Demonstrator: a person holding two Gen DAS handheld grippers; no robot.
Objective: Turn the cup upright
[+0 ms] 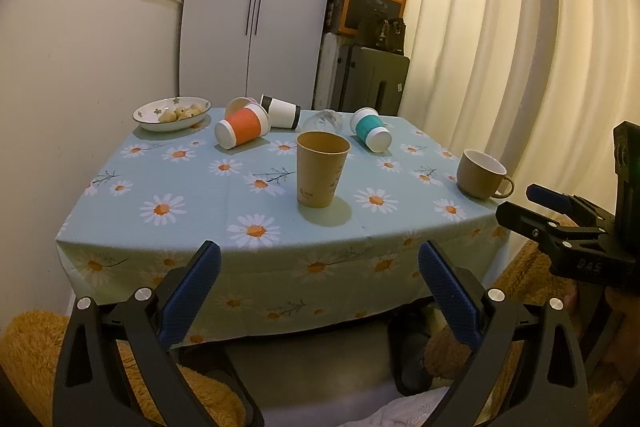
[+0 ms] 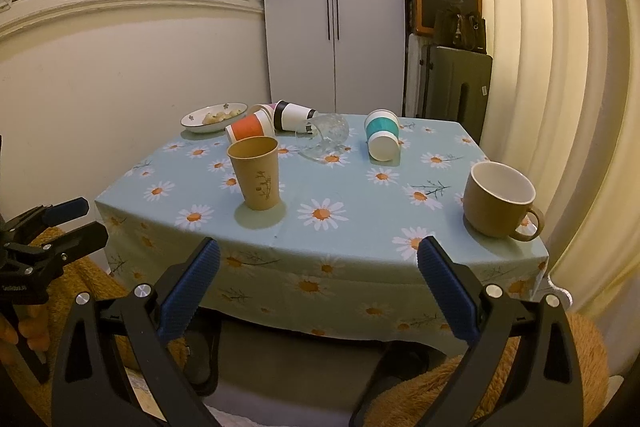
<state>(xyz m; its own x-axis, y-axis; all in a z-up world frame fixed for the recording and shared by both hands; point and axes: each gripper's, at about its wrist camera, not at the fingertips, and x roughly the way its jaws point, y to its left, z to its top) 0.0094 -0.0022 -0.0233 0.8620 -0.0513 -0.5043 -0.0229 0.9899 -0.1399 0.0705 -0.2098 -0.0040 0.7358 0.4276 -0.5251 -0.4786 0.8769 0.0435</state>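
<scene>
The left gripper [image 1: 319, 263] and the right gripper [image 2: 319, 261] both hung short of the table's near edge, jaws spread wide and holding nothing. Ahead, on the daisy tablecloth [image 1: 192, 187], a tan paper cup [image 1: 321, 169] stood upright and looked empty. At the right corner sat a brown mug [image 2: 498, 199], upright, its white inside bare. Along the far side lay four cups on their sides: an orange-banded cup [image 1: 240, 128], a black-and-white cup [image 1: 281, 111], a teal-banded cup [image 1: 370, 129] and a clear glass cup [image 2: 326, 135]. A flowered bowl [image 1: 173, 113] at the far left corner held small pale food pieces. Bare cloth stretched across the near left. Only the right wrist view showed the glass cup clearly; in the left, the paper cup partly hid it.
</scene>
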